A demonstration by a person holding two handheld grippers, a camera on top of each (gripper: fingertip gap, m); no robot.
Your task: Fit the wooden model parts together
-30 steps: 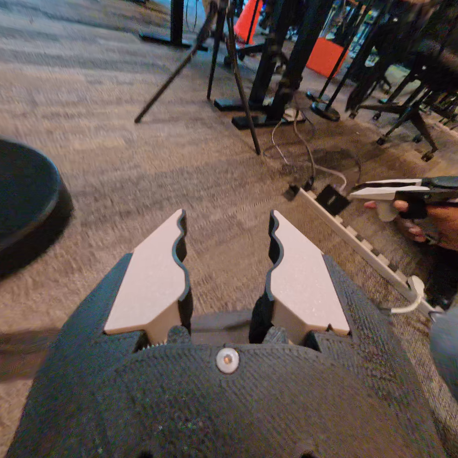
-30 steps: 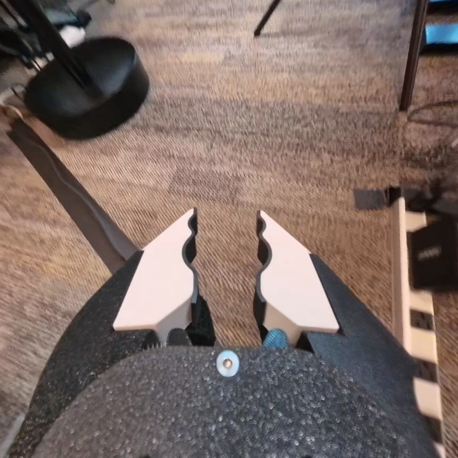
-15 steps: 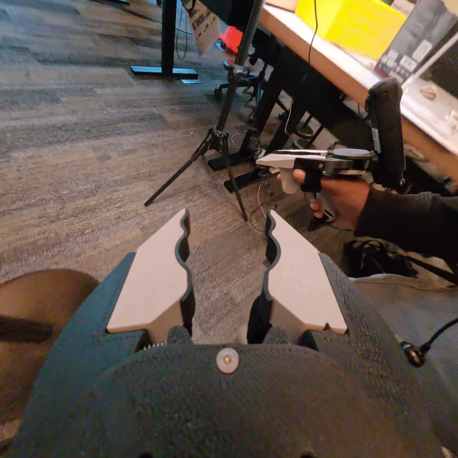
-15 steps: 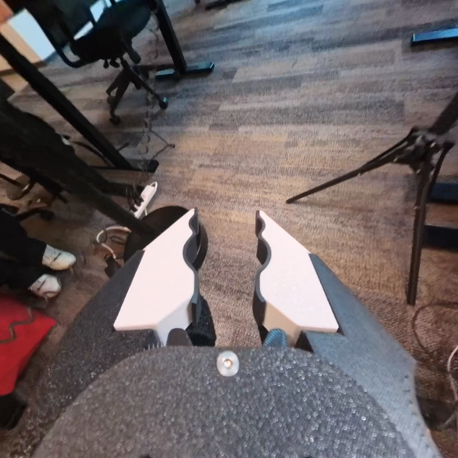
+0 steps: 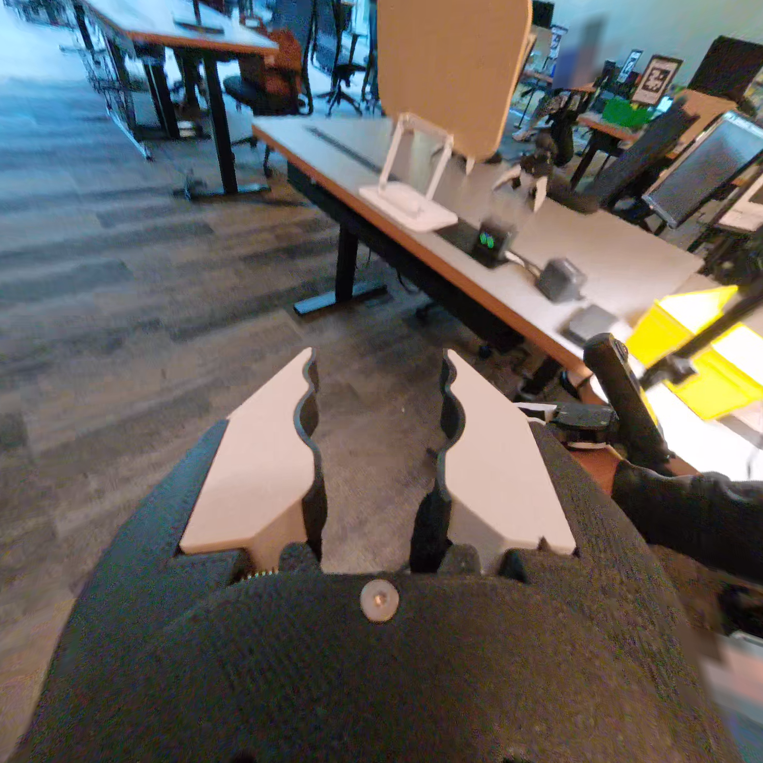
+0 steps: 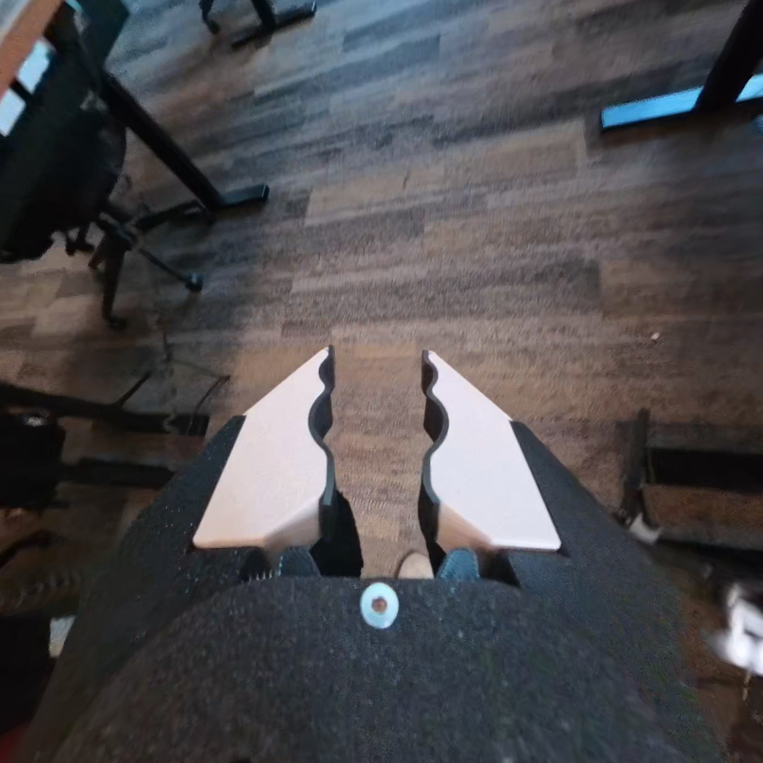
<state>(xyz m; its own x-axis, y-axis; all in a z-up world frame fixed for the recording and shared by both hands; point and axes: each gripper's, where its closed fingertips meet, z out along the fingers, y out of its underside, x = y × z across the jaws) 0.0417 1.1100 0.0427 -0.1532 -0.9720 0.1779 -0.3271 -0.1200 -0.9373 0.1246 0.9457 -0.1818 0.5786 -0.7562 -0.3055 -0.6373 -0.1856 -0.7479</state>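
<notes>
Carpet [image 6: 475,247] fills the right view; a desk [image 5: 578,264] stands at two o'clock in the left view. Left gripper [image 5: 377,396] and right gripper [image 6: 375,384] both gape, holding nothing. Wooden parts: none in sight (perhaps on that desk). Risk: swinging this fast, a gripper could clip the desk edge.
</notes>
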